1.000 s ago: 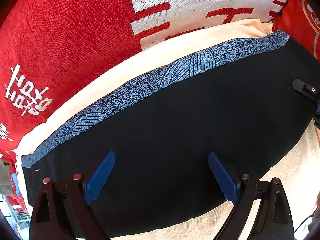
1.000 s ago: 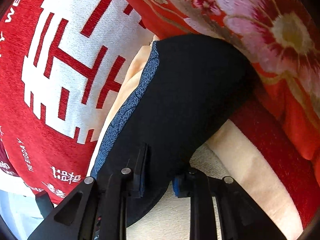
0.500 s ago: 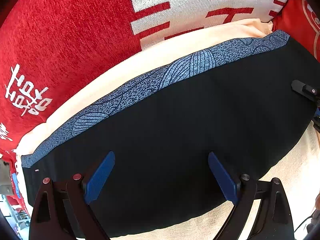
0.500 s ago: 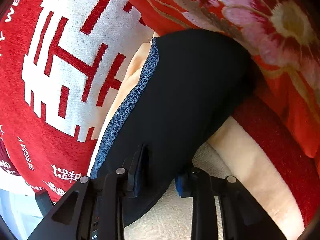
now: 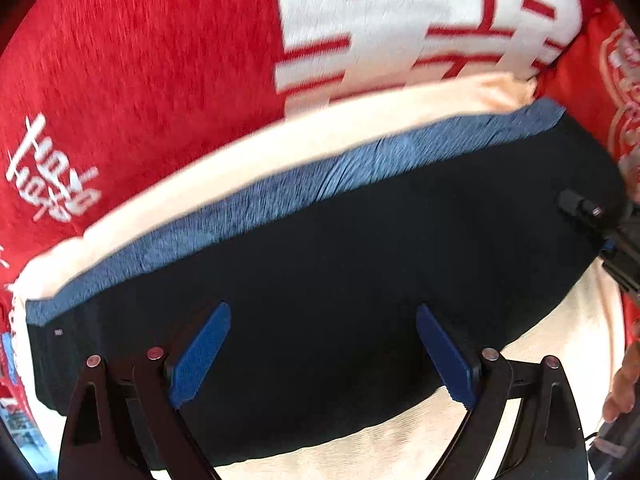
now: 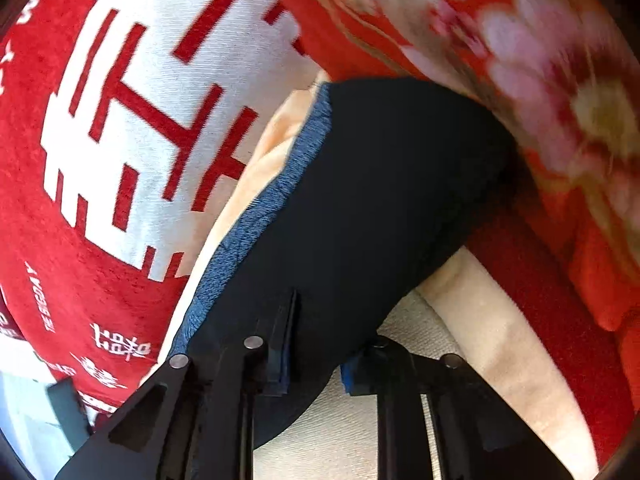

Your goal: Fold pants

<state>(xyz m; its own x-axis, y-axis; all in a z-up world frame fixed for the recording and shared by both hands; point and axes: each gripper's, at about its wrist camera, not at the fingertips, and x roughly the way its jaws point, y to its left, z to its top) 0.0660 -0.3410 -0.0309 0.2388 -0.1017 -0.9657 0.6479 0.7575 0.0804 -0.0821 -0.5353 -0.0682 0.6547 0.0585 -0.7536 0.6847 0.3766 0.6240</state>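
1. The pants (image 5: 340,280) are black, folded into a long flat band with a blue patterned strip (image 5: 360,164) along the far edge.
2. In the left wrist view the band's long axis runs from the lower left of the picture up to the upper right. One end lies at the left edge of the picture, the other by the right edge.
3. In the right wrist view the same pants (image 6: 380,208) stretch away from the camera, with the blue strip on their left side and a rounded end at the top.
4. The pants lie on a cream towel (image 5: 280,140), which shows along their far and near edges.
5. The right hand-held gripper (image 6: 314,352) is clamped on the near edge of the pants. Its jaws have just been closing, with black cloth between them.
6. The left hand-held gripper (image 5: 324,356) hangs above the middle of the pants with its blue pads spread wide and nothing between them.
7. The tip of the right hand-held gripper shows at the right edge of the left wrist view, at the pants' right end.
8. Under the towel is a red blanket (image 5: 140,80) with large white characters.
9. A red cloth with pink flowers (image 6: 540,80) lies beyond the pants' far end.
10. Fingertips (image 5: 620,380) of a person show at the lower right of the left wrist view.
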